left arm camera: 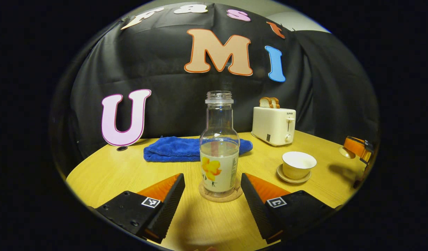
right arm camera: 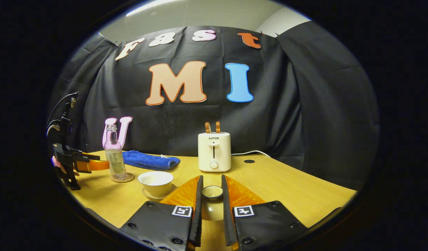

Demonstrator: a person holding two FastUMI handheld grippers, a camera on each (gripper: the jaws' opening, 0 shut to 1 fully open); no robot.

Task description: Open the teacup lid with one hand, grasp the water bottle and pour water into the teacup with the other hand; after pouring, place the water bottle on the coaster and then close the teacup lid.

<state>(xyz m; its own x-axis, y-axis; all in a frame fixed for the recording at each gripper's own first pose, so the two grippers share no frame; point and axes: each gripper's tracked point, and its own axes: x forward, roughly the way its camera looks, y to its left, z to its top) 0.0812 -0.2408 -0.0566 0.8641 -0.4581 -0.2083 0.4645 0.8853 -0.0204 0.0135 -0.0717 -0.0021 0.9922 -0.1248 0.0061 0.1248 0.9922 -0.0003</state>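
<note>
The clear water bottle [left arm camera: 219,153], uncapped, with a flower label and water in its lower half, stands upright on a round cork coaster [left arm camera: 207,196]. My left gripper [left arm camera: 212,179] is open, with a finger on each side of the bottle's base and a gap on both sides. The cream teacup [left arm camera: 299,164] sits uncovered on its saucer to the right. In the right gripper view my right gripper [right arm camera: 212,192] is shut on the small cream lid [right arm camera: 212,191], held above the table to the right of the teacup [right arm camera: 155,182]. The bottle [right arm camera: 114,157] stands farther left.
A white toaster [left arm camera: 273,124] with two bread slices stands at the back of the wooden table [left arm camera: 105,174]. A folded blue towel [left arm camera: 175,149] lies behind the bottle. The toaster's cable [right arm camera: 250,152] trails right along the table's rear edge.
</note>
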